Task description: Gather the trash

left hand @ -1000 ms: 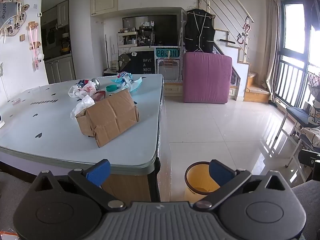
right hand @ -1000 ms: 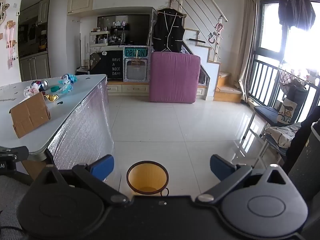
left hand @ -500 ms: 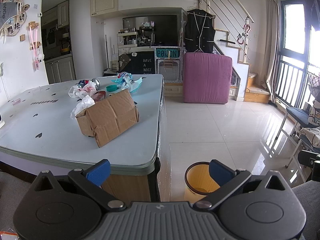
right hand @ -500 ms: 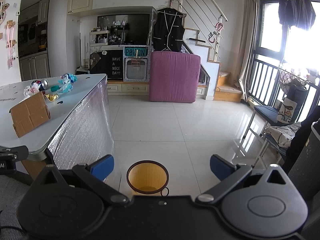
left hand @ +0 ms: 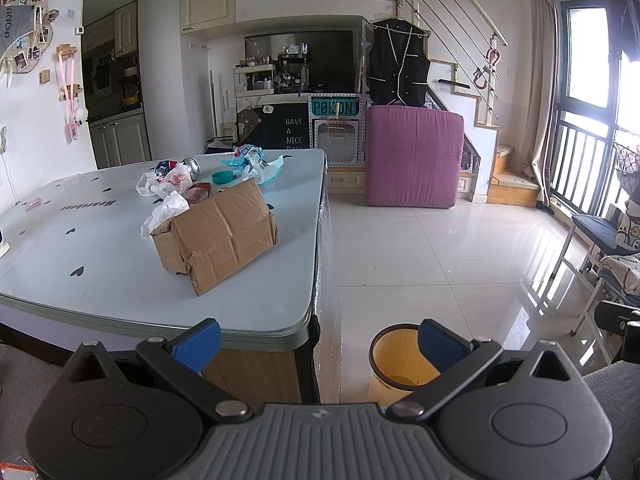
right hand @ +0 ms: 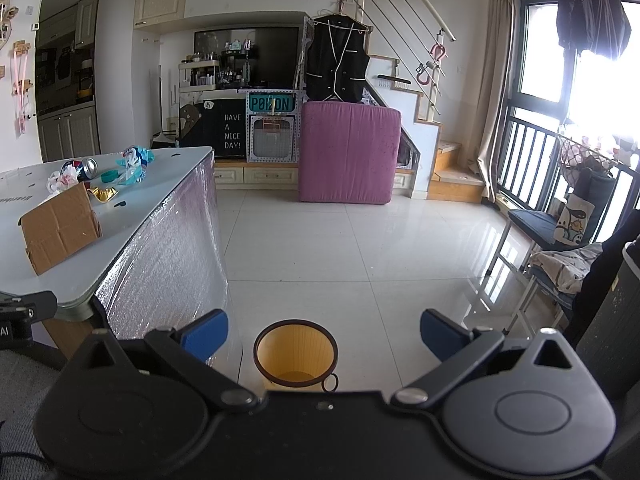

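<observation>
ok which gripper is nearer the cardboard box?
Left. The left gripper faces the cardboard box across the table corner; the right gripper sits off the table's side, above the bin.

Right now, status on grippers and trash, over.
Left gripper open, empty. Right gripper open, empty. Cardboard box and wrappers on table; yellow bin on floor. Nothing blocking.

The left tool (left hand: 318, 340) hangs wide open and empty at the tabletop (left hand: 100, 248) corner. A cardboard box (left hand: 218, 236) lies there; a yellow bin (left hand: 400, 364) stands on the floor beside.
</observation>
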A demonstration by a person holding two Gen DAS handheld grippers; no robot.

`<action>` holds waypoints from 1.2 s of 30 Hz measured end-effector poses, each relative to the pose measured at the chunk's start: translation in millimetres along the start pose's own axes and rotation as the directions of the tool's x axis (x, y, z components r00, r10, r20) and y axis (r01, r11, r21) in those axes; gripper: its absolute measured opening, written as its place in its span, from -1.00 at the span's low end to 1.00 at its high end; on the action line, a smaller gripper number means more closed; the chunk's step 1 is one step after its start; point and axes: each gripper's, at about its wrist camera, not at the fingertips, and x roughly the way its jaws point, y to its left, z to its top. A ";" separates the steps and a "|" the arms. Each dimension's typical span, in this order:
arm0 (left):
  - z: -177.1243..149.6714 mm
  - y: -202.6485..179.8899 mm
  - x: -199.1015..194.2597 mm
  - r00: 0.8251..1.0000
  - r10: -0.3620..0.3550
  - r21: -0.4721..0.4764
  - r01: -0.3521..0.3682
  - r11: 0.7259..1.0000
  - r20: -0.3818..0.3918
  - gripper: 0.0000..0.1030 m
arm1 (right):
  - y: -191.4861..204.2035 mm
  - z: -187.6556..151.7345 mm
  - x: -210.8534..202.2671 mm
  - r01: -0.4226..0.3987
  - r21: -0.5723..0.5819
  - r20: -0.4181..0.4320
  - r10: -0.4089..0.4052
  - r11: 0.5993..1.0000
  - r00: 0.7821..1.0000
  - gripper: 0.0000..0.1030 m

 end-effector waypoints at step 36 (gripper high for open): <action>0.0 0.0 -0.1 1.000 0.000 0.000 0.000 1.000 0.002 1.00 | -3.7 -0.3 2.4 0.000 0.000 -0.003 0.000 1.000 1.000 1.00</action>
